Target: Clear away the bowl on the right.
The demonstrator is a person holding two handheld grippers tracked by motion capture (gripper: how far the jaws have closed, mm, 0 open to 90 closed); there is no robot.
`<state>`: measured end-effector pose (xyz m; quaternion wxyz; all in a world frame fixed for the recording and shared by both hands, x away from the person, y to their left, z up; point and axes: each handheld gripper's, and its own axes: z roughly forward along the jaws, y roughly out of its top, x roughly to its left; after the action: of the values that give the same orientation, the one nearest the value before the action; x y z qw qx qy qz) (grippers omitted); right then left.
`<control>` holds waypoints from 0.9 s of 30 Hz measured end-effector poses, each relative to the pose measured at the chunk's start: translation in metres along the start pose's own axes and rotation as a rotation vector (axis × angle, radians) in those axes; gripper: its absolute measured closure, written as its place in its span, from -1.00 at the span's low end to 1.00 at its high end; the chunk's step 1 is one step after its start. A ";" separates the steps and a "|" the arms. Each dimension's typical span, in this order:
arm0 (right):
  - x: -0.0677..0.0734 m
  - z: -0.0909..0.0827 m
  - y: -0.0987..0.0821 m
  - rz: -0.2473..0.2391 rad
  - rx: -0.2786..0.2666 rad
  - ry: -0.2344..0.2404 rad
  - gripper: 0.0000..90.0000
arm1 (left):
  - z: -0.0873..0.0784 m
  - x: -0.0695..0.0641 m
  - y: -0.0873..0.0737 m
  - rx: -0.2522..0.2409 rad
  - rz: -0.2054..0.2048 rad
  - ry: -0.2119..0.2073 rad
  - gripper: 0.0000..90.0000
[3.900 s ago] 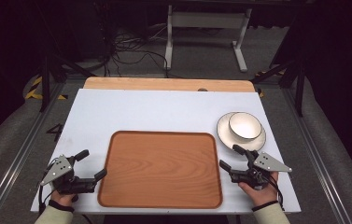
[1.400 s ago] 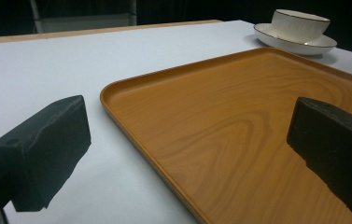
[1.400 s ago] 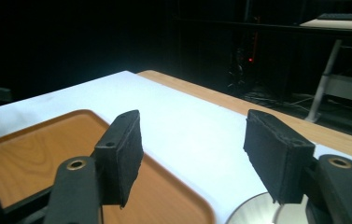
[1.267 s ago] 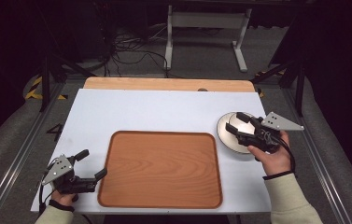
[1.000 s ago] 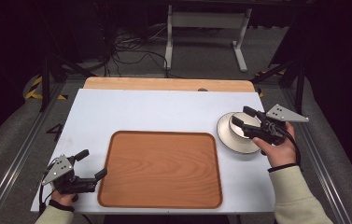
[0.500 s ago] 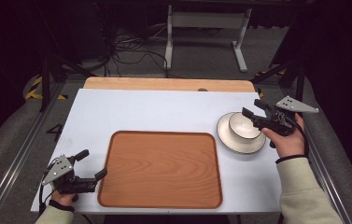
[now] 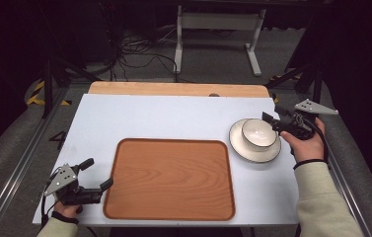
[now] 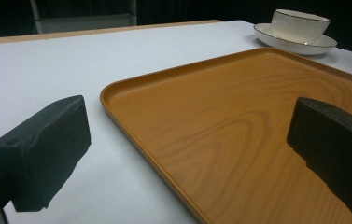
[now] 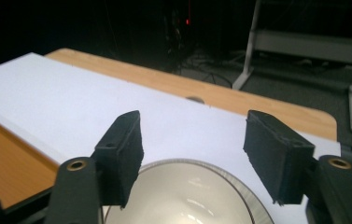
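A white bowl [image 7: 258, 133] stands on a white saucer [image 7: 254, 150] at the table's right side, and both show small at the far right in the left gripper view, bowl [image 8: 299, 25] on saucer [image 8: 295, 43]. My right gripper [image 7: 271, 114] hovers at the bowl's far right rim. It is open, its jaws have just been closing a little, and nothing sits between the pads. In the right gripper view the bowl [image 9: 187, 196] lies just below the gripper [image 9: 194, 123]. My left gripper [image 7: 98, 173] rests open at the front left, beside the wooden tray [image 7: 168, 177].
The left gripper [image 8: 190, 112] straddles the near left edge of the tray [image 8: 239, 116]. A wooden strip [image 7: 173, 89] runs along the table's far edge. Beyond it are a dark floor with cables and a white stand [image 7: 218, 22].
My right gripper has moved from over the bowl to its right side, uncovering the bowl. The left gripper has stayed put.
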<state>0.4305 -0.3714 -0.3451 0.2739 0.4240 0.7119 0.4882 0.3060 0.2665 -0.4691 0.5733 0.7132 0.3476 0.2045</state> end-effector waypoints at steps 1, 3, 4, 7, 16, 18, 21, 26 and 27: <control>-0.001 0.001 0.000 -0.006 0.017 -0.004 -0.13 | 0.000 0.000 0.000 0.000 0.000 0.000 -0.99; -0.003 0.002 -0.001 -0.014 0.048 -0.016 -0.08 | 0.000 0.000 0.000 0.000 0.001 0.000 -0.99; -0.004 0.003 -0.001 -0.011 0.066 -0.023 -0.08 | 0.000 0.000 0.000 -0.001 0.000 0.000 -0.99; -0.009 0.006 -0.004 0.006 0.133 -0.046 -0.04 | 0.000 0.000 0.000 -0.001 0.000 -0.001 -0.99; -0.021 0.014 -0.013 0.048 0.249 -0.078 0.00 | 0.000 0.000 0.000 0.000 0.001 -0.002 -0.99; -0.024 0.015 -0.015 0.058 0.269 -0.085 0.03 | 0.000 0.000 0.000 -0.002 0.000 -0.002 -0.99; -0.027 0.018 -0.018 0.079 0.300 -0.091 0.06 | 0.000 0.000 0.000 -0.002 0.001 -0.003 -0.99; -0.031 0.023 -0.025 0.103 0.355 -0.090 0.10 | 0.000 0.000 0.000 -0.001 0.003 -0.003 -0.99; -0.032 0.024 -0.026 0.109 0.364 -0.091 0.10 | 0.000 0.000 0.000 -0.001 0.003 -0.004 -0.99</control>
<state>0.4568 -0.3924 -0.3789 0.1976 0.5263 0.7512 0.3459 0.3058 0.2663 -0.4692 0.5741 0.7138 0.3452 0.2042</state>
